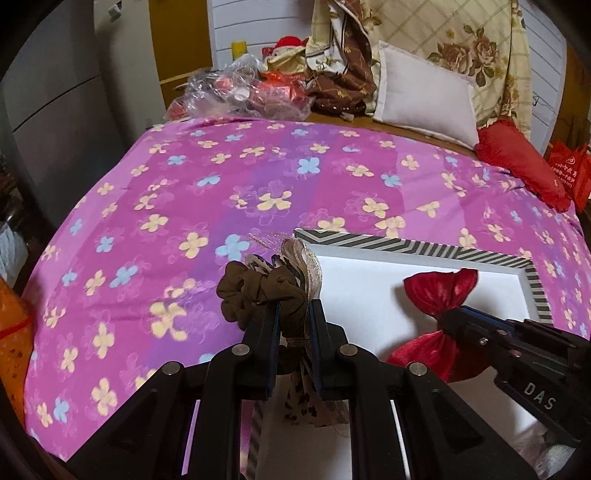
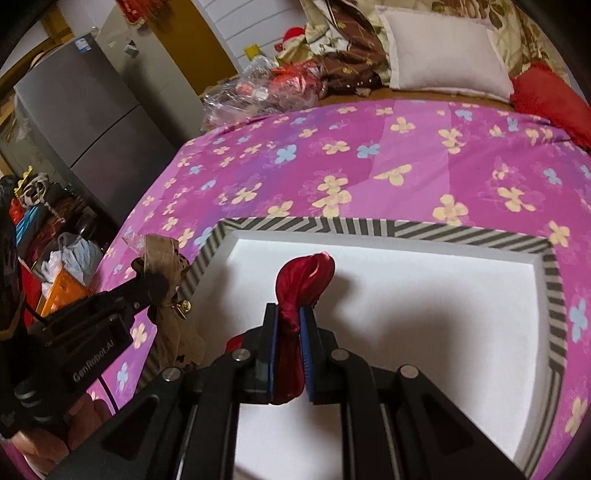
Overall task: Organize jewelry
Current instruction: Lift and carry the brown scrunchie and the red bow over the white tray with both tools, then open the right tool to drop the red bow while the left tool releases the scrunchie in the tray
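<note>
Left wrist view: left tool (image 1: 293, 325) pinching brown scrunchie bundle (image 1: 258, 291) over bed (image 1: 184, 192); right tool (image 2: 290, 325) pinching red bow (image 2: 303, 280) above white, stripe-rimmed tray (image 2: 369, 225).

A bed (image 1: 258, 177) is being covered by a pink and purple sheet printed with flowers. A white pillow (image 1: 424, 92) and a red cushion (image 1: 524, 162) are being kept at its far end, against a white panelled wall (image 1: 236, 22). A grey refrigerator (image 2: 85, 122) is being seen beside the bed.
</note>
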The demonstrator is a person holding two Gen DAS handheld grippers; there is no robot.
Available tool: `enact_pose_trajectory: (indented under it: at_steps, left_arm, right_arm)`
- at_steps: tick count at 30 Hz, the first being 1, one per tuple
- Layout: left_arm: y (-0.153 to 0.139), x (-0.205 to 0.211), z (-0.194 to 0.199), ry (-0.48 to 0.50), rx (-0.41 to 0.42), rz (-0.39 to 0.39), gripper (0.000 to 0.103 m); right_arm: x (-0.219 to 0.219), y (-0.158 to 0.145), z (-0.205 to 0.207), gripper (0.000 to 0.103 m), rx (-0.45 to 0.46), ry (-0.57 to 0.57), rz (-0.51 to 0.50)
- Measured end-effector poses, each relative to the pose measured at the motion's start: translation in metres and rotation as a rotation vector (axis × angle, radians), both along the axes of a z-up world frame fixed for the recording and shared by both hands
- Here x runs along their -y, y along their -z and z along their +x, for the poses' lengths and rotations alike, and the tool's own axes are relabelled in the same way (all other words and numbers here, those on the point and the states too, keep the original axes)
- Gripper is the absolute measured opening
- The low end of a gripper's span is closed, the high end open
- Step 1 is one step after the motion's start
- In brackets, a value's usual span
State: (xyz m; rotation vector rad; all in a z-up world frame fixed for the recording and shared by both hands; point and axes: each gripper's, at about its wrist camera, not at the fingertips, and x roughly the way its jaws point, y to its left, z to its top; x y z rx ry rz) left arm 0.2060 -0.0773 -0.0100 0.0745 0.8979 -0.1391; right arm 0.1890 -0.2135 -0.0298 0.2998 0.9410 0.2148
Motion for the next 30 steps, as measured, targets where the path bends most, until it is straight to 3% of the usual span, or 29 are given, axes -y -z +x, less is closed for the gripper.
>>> enact_pose_trajectory:
  at_steps: [6, 8, 11, 13, 25, 27, 30]
  left_arm:
    - [0.015, 0.005, 0.015, -0.003, -0.029, 0.012, 0.019]
    - [0.017, 0.0, 0.015, -0.011, -0.035, -0.018, 0.019]
    - [0.016, -0.006, 0.017, -0.015, -0.056, -0.073, 0.034]
    - [0.014, -0.011, 0.015, -0.023, -0.063, -0.09, 0.039]
    - [-0.016, -0.032, -0.043, -0.04, 0.034, -0.057, 0.041]
    - [-0.021, -0.034, -0.059, -0.041, 0.052, -0.045, 0.041]
    - [-0.024, -0.038, -0.08, -0.042, 0.071, -0.029, 0.041]
  right_arm:
    - [-0.003, 0.023, 0.024, 0.012, -0.06, 0.003, -0.004]
    - [-0.002, 0.027, 0.023, 0.015, -0.074, 0.004, 0.008]
    - [0.004, 0.022, 0.016, 0.033, -0.054, 0.012, 0.03]
    - [0.008, 0.016, 0.008, 0.034, -0.037, 0.016, 0.029]
    - [0.011, -0.02, -0.065, 0.039, 0.049, 0.014, -0.016]
    - [0.007, -0.024, -0.082, 0.048, 0.067, 0.014, -0.022]
    - [0.002, -0.03, -0.106, 0.054, 0.094, 0.023, -0.047]
